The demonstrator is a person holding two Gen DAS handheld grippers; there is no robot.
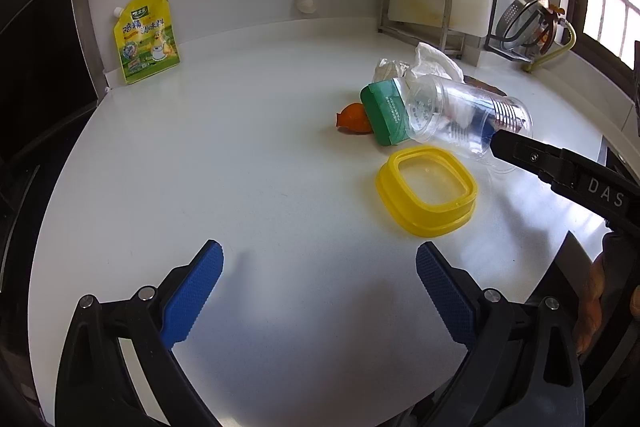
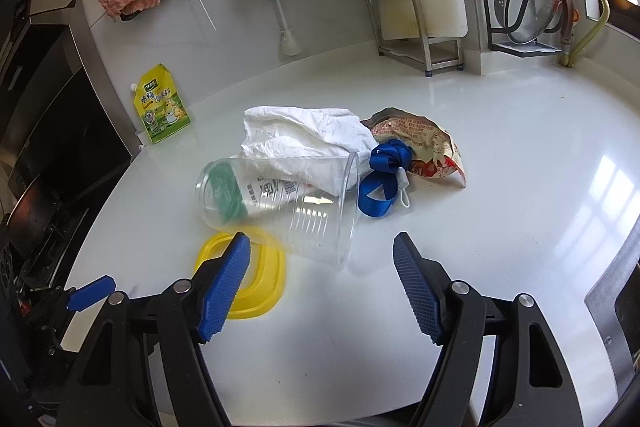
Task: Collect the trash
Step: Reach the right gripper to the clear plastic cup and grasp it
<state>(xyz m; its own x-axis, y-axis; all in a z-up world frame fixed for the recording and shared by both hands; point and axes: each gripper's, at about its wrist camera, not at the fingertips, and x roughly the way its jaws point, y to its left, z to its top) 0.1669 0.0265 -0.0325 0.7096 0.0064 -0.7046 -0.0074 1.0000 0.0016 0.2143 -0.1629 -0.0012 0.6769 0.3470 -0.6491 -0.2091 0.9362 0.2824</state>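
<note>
Right gripper (image 2: 320, 279) is hanging released just near of the cup (image 2: 280, 203) lying centre-counter on the yellow lid (image 2: 256, 291), left gripper (image 1: 320, 291) released too, risking the cup rolling away.

Left gripper (image 1: 320, 263) tilted down toward the surface, jaws spread wide with nothing between them, right gripper (image 2: 322, 253) likewise angled down, jaws wide apart and empty, a hand (image 1: 600, 303) partly visible at the left view's right edge
</note>
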